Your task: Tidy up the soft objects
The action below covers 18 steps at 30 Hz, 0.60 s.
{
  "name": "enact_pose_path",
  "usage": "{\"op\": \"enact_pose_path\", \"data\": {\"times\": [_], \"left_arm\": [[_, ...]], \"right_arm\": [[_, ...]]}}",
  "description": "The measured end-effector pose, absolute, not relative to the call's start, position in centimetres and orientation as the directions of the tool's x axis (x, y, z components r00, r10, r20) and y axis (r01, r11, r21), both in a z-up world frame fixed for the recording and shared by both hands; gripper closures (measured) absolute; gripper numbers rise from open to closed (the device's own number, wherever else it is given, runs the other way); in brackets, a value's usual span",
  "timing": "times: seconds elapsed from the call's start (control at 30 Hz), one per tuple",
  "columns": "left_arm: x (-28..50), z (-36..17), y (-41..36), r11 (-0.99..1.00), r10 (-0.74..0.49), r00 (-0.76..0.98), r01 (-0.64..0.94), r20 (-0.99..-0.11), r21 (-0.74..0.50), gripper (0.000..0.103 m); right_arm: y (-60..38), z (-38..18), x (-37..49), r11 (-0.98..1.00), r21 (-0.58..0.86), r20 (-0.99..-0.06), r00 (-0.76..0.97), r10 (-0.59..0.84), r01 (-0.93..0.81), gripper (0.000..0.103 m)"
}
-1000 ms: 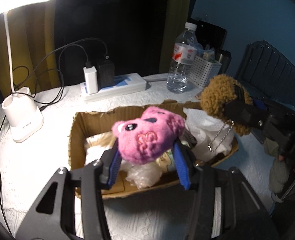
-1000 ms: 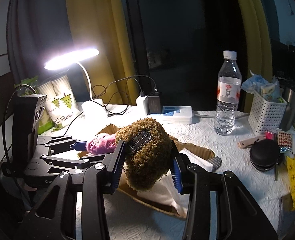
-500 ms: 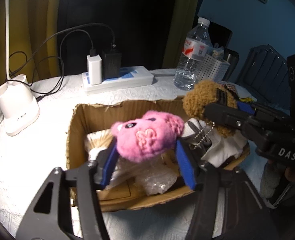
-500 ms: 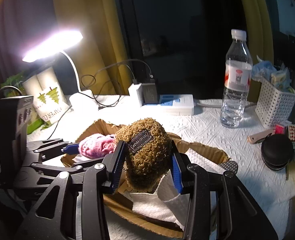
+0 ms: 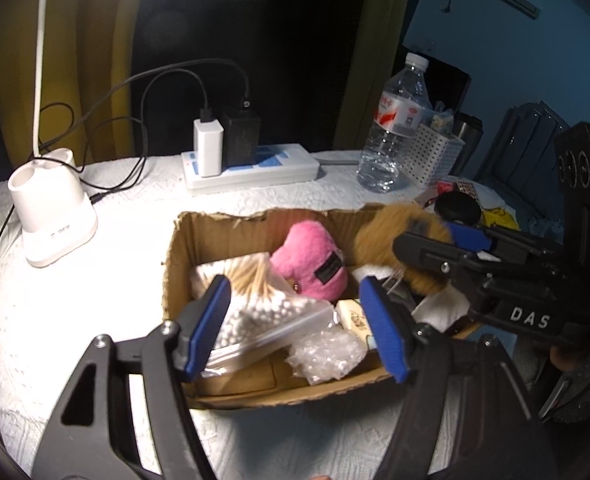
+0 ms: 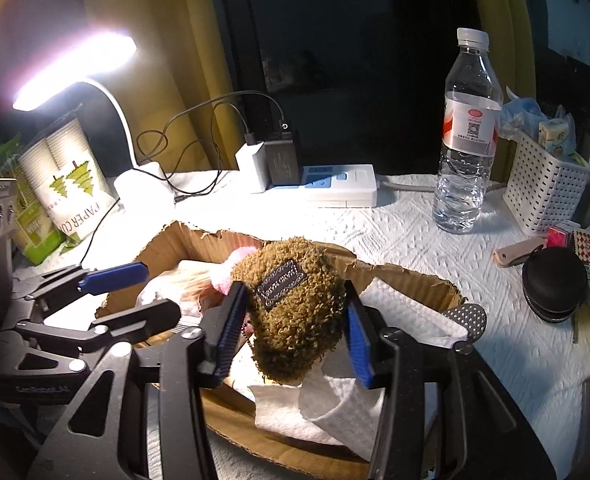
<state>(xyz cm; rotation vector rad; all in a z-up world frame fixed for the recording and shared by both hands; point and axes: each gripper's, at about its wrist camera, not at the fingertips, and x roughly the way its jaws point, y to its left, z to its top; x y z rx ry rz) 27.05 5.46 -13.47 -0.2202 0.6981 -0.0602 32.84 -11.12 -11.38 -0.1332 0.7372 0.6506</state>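
A pink plush toy (image 5: 309, 266) lies inside the cardboard box (image 5: 223, 224), free of my left gripper (image 5: 297, 326), which is open and empty just above the box's near side. The toy shows as a pink edge in the right wrist view (image 6: 231, 268). My right gripper (image 6: 293, 334) is shut on a brown curly plush toy (image 6: 295, 312) and holds it low over the box (image 6: 395, 276). In the left wrist view the brown toy (image 5: 391, 236) sits at the box's right end between the right gripper's fingers.
The box also holds a bag of cotton swabs (image 5: 255, 300), bubble wrap (image 5: 327, 354) and white tissue (image 6: 347, 404). Around it stand a desk lamp (image 5: 51, 208), power strip with chargers (image 5: 251, 164), water bottle (image 6: 469, 136), white basket (image 6: 543, 188), black round case (image 6: 553, 284) and paper cup pack (image 6: 67, 188).
My left gripper has opened and let go of the pink plush, which now lies in the box. My right gripper has lowered the brown plush further into the box.
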Motion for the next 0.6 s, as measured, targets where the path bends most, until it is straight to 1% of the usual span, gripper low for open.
{"op": "enact_pose_path", "data": {"times": [0.1,0.17,0.6], "left_arm": [[26.9,-13.4,5.7,0.975,-0.121,0.768,-0.028,-0.629,-0.222,0.035],[26.8,-13.4,5.8,0.975,-0.115,0.771,-0.033,-0.626,-0.220,0.035],[25.0,-12.0,5.6,0.975,-0.122,0.800,-0.013,-0.588,-0.220,0.035]], "right_arm": [[-11.0,-11.3,32.7,0.803,0.099,-0.663,0.562,0.494,-0.588,0.049],[-11.1,-11.1,32.6,0.808,0.094,-0.662,0.569,0.487,-0.582,0.044],[-11.5,-9.5,30.4,0.823,0.062,-0.647,0.605,0.464,-0.565,0.043]]}}
